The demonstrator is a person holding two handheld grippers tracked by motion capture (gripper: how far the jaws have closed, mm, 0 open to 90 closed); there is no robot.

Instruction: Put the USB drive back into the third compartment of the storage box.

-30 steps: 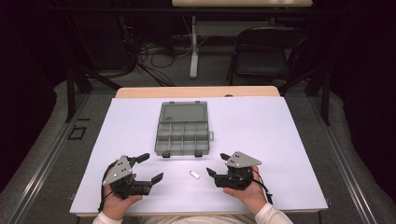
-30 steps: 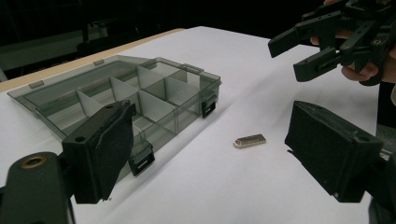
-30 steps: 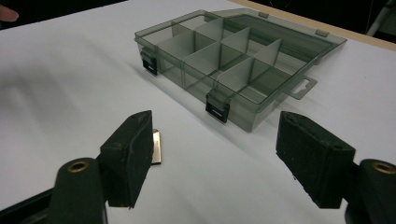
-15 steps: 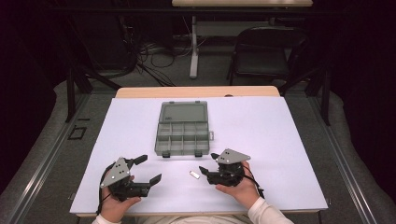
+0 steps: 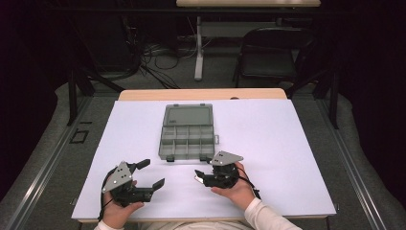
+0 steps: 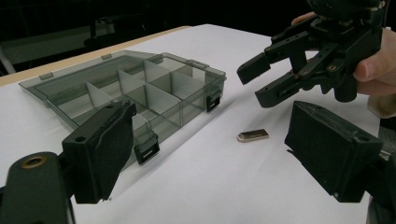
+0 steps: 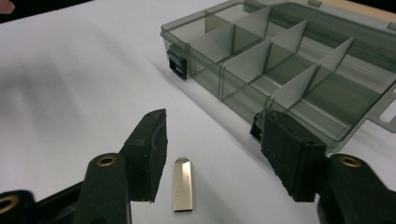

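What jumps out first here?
The open grey organizer box, compartments bare, mid-table on the white sheet. Just in front, the right gripper sits open over a small silver USB stick lying flat between its jaws. The left gripper, also open, hangs beside it.

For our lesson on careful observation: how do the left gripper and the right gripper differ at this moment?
The right gripper sits over the small metal stick, which lies on the sheet between its open jaws; the left gripper has nothing between its jaws. In the high view, the right gripper lies nearer the open organizer box than the left. Both are held in a hand, open, black, with a grey plate on top, low over the white sheet.
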